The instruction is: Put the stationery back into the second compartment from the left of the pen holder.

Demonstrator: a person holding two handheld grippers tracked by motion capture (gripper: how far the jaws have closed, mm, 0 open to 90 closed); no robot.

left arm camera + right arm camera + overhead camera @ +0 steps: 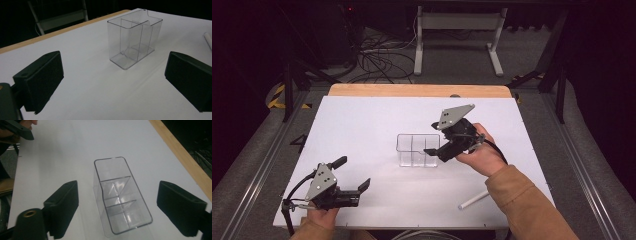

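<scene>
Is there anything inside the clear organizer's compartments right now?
No, the clear organizer stands upright on the white table with all its compartments bare.

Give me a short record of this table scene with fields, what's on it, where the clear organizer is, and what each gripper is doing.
surface: white table top with a wooden strip along the far edge
main object: clear organizer, upright near the table's middle, divided into compartments, all look empty
other item: white stick lying near the front edge, right of centre
right gripper: jaws open, just above the organizer's right end, nothing between them
left gripper: jaws open, empty, near the front left, aimed toward the organizer
contact: neither gripper touches the organizer
</scene>
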